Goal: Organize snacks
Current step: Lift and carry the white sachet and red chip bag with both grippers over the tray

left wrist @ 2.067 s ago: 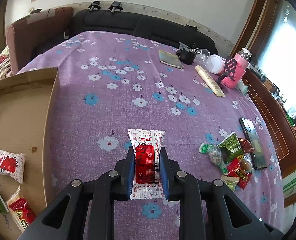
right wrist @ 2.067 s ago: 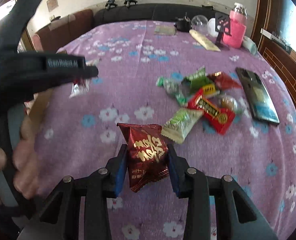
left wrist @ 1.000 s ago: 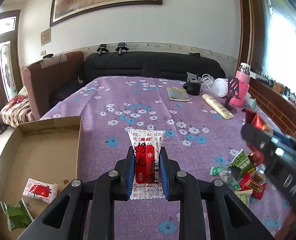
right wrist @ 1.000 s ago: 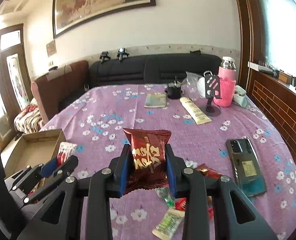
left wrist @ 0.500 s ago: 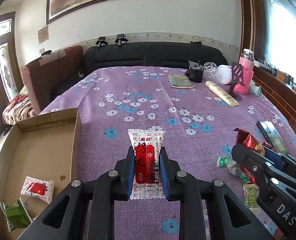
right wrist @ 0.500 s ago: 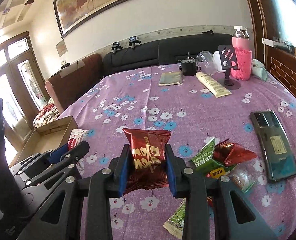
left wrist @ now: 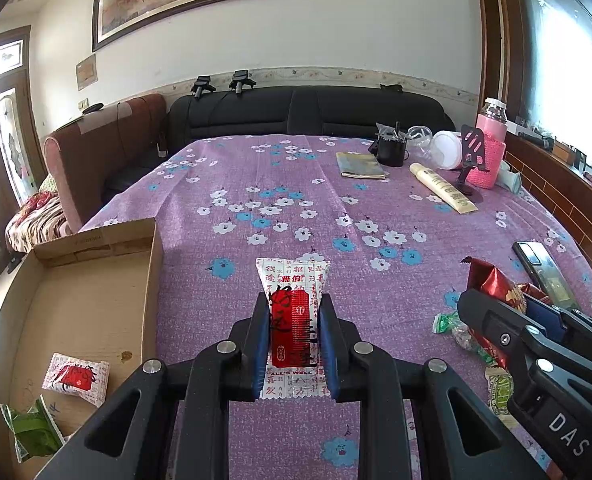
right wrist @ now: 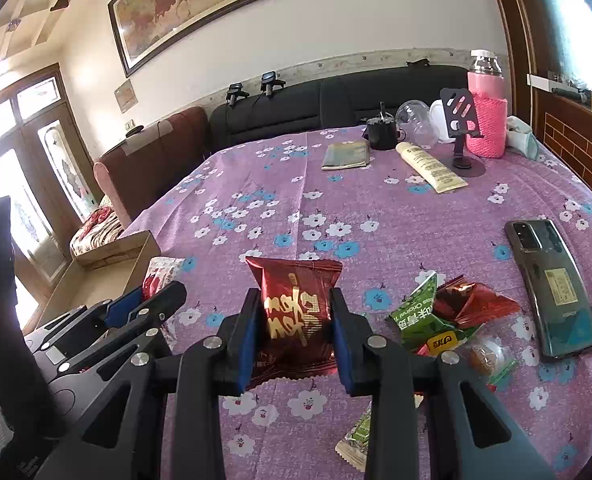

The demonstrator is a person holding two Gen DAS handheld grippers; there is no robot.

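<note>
At the table's left edge sits an open box [left wrist: 96, 300] with a white-and-red packet [left wrist: 76, 378] and a green packet [left wrist: 32, 434] lying in its near end. Just right of the box, the left tool [left wrist: 292, 336] is clenched on a white packet [left wrist: 294, 308], held above the table [left wrist: 280, 184]. Further right, the right tool [right wrist: 292, 334] grips a dark red packet [right wrist: 294, 308]. Loose snacks [right wrist: 448, 320] lie heaped near the right edge, beside a phone [right wrist: 552, 284].
</note>
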